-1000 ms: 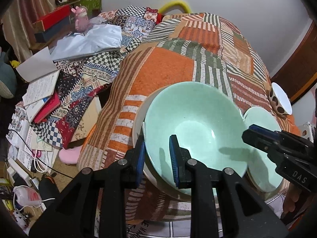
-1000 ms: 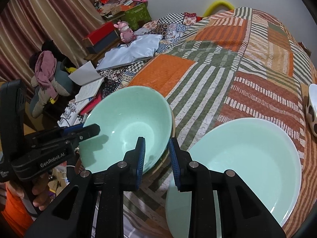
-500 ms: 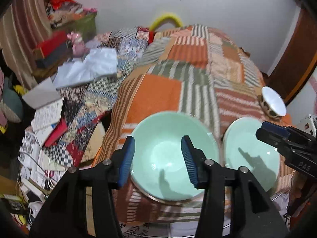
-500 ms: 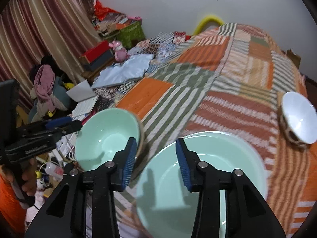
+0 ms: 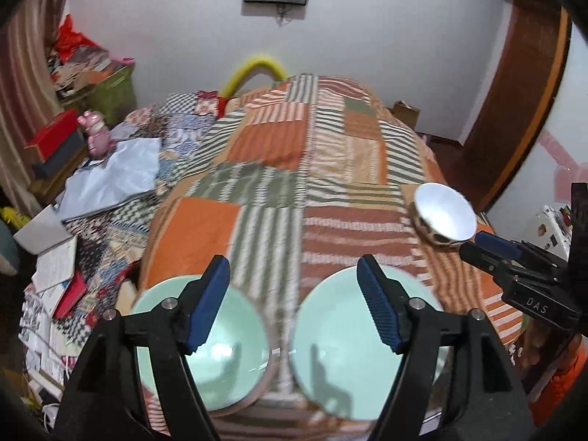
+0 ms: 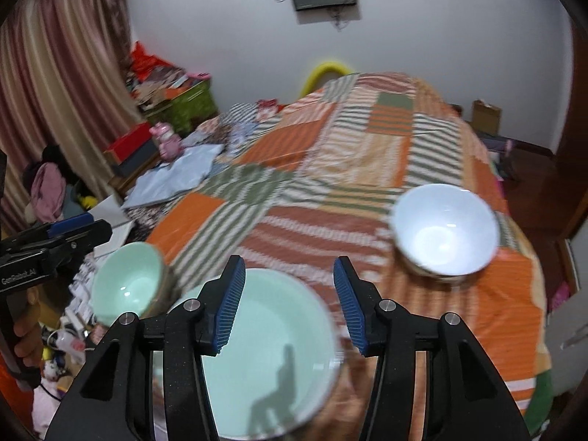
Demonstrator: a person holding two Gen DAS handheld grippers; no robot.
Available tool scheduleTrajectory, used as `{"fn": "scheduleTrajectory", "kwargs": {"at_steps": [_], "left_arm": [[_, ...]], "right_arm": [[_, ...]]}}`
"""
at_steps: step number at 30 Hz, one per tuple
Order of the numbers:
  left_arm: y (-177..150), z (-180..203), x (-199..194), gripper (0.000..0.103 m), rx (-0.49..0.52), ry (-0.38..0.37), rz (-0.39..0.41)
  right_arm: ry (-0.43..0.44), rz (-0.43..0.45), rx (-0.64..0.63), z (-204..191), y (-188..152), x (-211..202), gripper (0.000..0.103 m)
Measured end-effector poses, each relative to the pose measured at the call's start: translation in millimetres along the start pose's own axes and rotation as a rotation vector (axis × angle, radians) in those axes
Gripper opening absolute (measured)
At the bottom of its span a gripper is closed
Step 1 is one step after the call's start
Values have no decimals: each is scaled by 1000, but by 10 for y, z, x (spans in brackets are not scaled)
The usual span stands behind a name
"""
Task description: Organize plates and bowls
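Tongs both empty: left gripper [image 5: 294,303] jaws opening wide, nothing btwn them, green bowl [image 5: 205,341] under its left finger; right gripper [image 6: 287,303] jaws opening too, about half apart, green plate [image 6: 272,349] just below/ahead, no contact. Next grab prob the white bowl [image 6: 444,231], ahead-right of right tongs: come down on the rim, one pad inside, one outside, close slow. Motion blur smears rims; near edges of plate and green bowl hidden behind fingers, can't tell what sits under green bowl.

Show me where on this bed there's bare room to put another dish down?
The quilt is bare beyond the green bowl, green plate and white bowl, up to the far end. The near edge is crowded with those dishes. The bed's left side is cluttered with papers.
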State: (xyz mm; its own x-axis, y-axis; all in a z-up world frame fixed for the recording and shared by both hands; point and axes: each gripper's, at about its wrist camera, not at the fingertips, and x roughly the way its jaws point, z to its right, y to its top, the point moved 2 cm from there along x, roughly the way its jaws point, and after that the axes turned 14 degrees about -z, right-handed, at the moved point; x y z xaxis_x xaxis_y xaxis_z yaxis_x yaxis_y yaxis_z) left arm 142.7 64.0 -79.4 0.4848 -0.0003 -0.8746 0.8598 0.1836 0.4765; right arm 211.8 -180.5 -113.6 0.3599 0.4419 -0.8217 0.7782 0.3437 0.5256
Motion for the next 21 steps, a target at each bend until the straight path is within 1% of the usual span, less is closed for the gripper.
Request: {"fn": "scheduleTrajectory", "kwargs": {"at_steps": [2,4,7,13,18,21], "left_arm": [[80,137,60,75,11,-9,-6],[167,276,127,81,24,-13,-9],[300,505,228,82,50,-6,-7],[493,890,448,83,108,-14,-27],[630,1220,735,83,182,-51,-60],[700,1368,933,83,207,-63,-80]], "right_arm": [[-10,6,25,148,-2,-44,47],[-20,14,51,316,-6,-89,47],[-45,24,81,534,-7,-141,47],[-86,24,128,933,-16,-169,47],[-111,8,170,1217,-38,-76,47],[-126,-9,188,1352,-36,22,47]]}}
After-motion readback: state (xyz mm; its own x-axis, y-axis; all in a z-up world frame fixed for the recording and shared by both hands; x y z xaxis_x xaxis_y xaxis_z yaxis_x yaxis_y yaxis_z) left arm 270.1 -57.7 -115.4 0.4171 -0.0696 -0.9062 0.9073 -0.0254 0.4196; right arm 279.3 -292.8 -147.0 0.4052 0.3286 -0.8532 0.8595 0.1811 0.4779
